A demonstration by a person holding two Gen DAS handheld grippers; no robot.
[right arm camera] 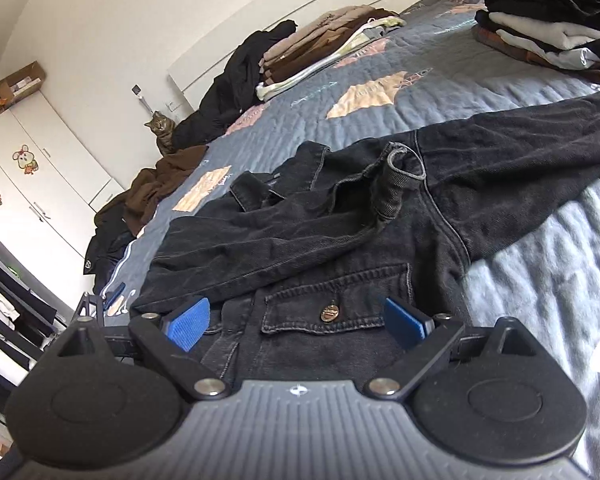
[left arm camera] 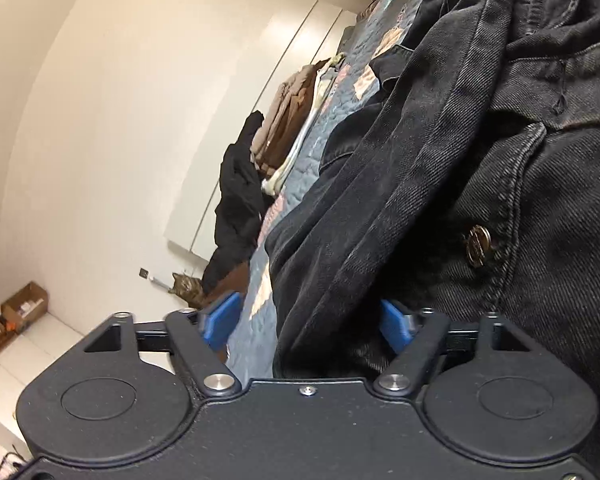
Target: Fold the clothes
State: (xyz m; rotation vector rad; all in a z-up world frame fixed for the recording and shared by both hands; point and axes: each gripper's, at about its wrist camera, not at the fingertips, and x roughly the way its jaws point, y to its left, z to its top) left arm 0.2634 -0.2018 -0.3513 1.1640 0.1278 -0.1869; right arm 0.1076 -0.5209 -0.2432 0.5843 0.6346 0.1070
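Black denim jacket [right arm camera: 340, 220] lies spread on the bed [right arm camera: 440, 92], front up, one sleeve stretched out toward the right edge of the right wrist view, the other sleeve folded across the chest. Collar bunched near the middle of the jacket. Chest pocket [right arm camera: 332, 304] with a brass button [right arm camera: 329, 312] sits just ahead of the right tool [right arm camera: 296, 322].

Right tool: blue pads wide apart, hovering low over the jacket's front, pocket between the pads in view, no cloth gripped. Pads not pressing on anything.

Left tool [left arm camera: 310, 322]: view rolled sideways, very close to the jacket [left arm camera: 460, 180]. A thick fold of denim runs down between the two blue pads [left arm camera: 220, 322]. Pads are partway apart; the one nearer the jacket sits against the cloth, the far one stands clear of it with bedspread visible in the gap. Not clamped on the fold. A brass button [left arm camera: 477, 245] shows on the jacket just beyond the tool.

Other things, relative to the jacket: stack of folded tan and brown clothes [right arm camera: 324, 48] farther up the bed, beyond the collar; black garment [right arm camera: 236, 80] heaped beside that stack; second stack of folded dark and white clothes [right arm camera: 552, 28] at the far right; brown garment [right arm camera: 160, 188] crumpled at the bed's left edge. Cat [right arm camera: 162, 132] sits by the wall past the brown garment. White wardrobe [right arm camera: 40, 184] with cartoon stickers stands to the left.
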